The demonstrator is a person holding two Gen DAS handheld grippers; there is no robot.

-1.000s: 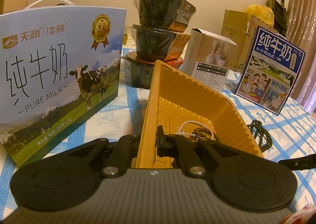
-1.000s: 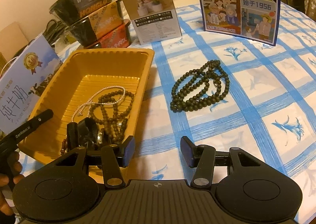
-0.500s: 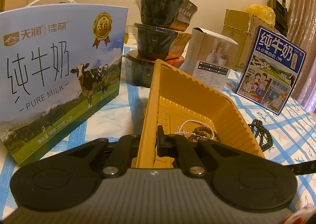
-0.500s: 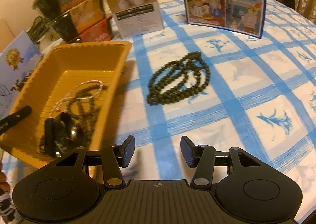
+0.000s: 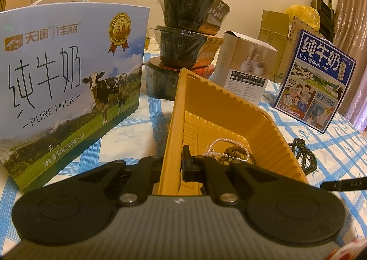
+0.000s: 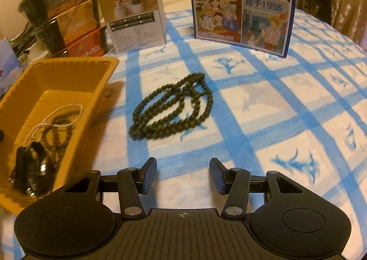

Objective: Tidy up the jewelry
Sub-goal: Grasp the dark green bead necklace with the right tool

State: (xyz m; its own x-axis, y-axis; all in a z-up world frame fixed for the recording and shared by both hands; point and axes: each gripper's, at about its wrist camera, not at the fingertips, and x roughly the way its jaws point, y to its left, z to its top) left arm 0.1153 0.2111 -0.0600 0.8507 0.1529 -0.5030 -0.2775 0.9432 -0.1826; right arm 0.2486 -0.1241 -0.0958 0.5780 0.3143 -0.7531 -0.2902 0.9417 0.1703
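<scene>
A yellow plastic tray (image 6: 57,69) stands on the blue-checked cloth; it also shows in the left wrist view (image 5: 263,122). My left gripper (image 5: 172,163) is shut on the tray's near wall. Inside lie a thin white chain (image 6: 57,115), brown beads (image 5: 236,152) and a black watch (image 6: 29,168). A dark green bead necklace (image 6: 174,106) lies coiled on the cloth to the right of the tray, also seen in the left wrist view (image 5: 305,156). My right gripper (image 6: 182,174) is open and empty, just short of the necklace.
A large milk carton (image 5: 68,90) stands left of the tray. Stacked noodle bowls (image 6: 62,21), a small white box (image 6: 135,23) and a blue milk box (image 6: 243,3) stand behind. Cardboard boxes (image 5: 275,28) sit at the far back.
My right gripper has swung right, from over the tray's near end to in front of the green necklace. The left gripper still holds the tray wall.
</scene>
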